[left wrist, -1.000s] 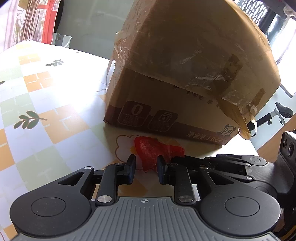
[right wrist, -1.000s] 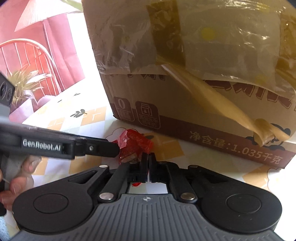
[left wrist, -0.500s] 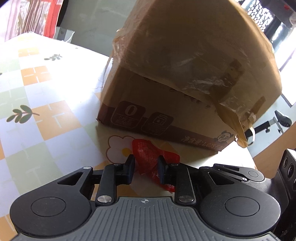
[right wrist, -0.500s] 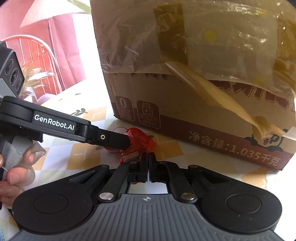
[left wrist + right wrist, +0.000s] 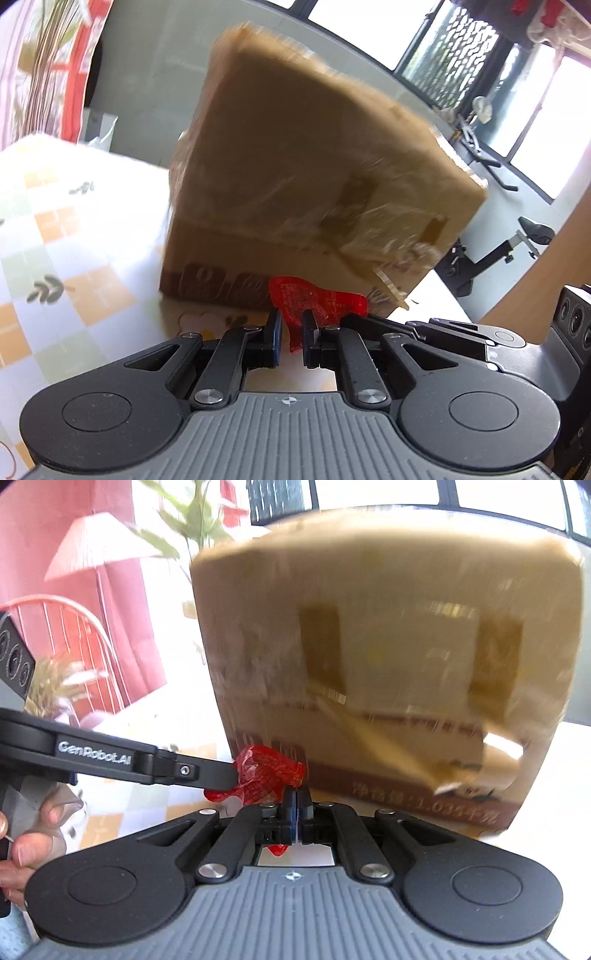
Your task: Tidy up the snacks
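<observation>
Red and crinkly, the snack wrapper point(image 5: 267, 771) has come up off the table since a moment ago. Your right gripper point(image 5: 295, 808) is squeezed tight on its edge. Your left gripper point(image 5: 291, 332) is a little way apart, with the wrapper's tail hanging between its fingers; you cannot tell if they pinch it. So the snack looks ready to go somewhere. Straight ahead of both grippers stands the cardboard box point(image 5: 314, 177). Its inside is hidden from you.
</observation>
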Available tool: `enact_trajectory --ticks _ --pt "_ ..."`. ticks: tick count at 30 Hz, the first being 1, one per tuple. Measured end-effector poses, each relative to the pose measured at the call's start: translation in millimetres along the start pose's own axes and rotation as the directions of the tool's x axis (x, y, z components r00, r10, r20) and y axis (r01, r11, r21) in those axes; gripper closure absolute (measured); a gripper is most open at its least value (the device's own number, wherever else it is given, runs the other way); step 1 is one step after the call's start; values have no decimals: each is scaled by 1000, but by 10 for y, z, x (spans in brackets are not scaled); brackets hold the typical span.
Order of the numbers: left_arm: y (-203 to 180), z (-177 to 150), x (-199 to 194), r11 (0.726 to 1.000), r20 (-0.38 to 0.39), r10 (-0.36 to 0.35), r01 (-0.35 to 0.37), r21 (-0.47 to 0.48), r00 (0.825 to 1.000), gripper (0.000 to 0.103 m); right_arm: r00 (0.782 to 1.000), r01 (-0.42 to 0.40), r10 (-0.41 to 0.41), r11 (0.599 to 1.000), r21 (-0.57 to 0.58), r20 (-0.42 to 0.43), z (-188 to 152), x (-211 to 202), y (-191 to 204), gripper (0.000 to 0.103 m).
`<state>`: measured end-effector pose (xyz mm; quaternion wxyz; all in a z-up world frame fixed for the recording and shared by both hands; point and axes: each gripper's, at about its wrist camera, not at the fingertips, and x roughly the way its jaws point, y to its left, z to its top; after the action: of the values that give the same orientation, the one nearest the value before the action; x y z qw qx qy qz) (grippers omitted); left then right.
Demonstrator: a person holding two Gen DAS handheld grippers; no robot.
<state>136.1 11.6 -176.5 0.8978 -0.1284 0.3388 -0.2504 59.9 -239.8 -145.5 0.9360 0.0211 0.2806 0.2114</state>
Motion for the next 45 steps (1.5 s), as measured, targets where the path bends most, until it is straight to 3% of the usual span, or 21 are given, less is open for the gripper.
enact_trajectory --ticks 9,17,25,31,34,36,37,39,42,45 --pt "-341 417 -364 996 124 -58 49 73 991 91 986 36 -26 998 -58 162 426 -545 119 102" --pt "-718 919 -335 981 195 -72 35 189 978 91 969 78 -56 994 -81 240 1008 -722 28 102" --pt "-821 1393 -20 982 199 -41 2 191 979 91 968 111 -89 991 -79 235 1547 -457 -228 102" --pt "-829 1564 203 974 192 59 -98 202 980 90 979 126 -124 992 -5 162 1709 -50 -370 100" --pt "-811 1603 215 967 167 109 -143 210 980 77 979 155 -159 987 42 127 1706 69 -432 96" --pt "-811 1590 152 956 172 133 -172 238 976 51 976 177 -183 982 61 121 1689 59 -449 87" --pt "-795 1594 108 953 183 139 -182 244 973 45 974 182 -189 981 65 127 1683 36 -455 76" --pt "-742 1613 -6 954 190 147 -190 233 971 41 971 193 -201 979 73 128 1667 -18 -474 65" --pt "-712 1652 -157 957 204 158 -201 209 966 33 968 205 -216 974 93 125 1664 -138 -503 59" --pt "-793 1662 -320 943 236 177 -234 237 955 24 966 198 -212 974 107 145 1667 -302 -500 38"
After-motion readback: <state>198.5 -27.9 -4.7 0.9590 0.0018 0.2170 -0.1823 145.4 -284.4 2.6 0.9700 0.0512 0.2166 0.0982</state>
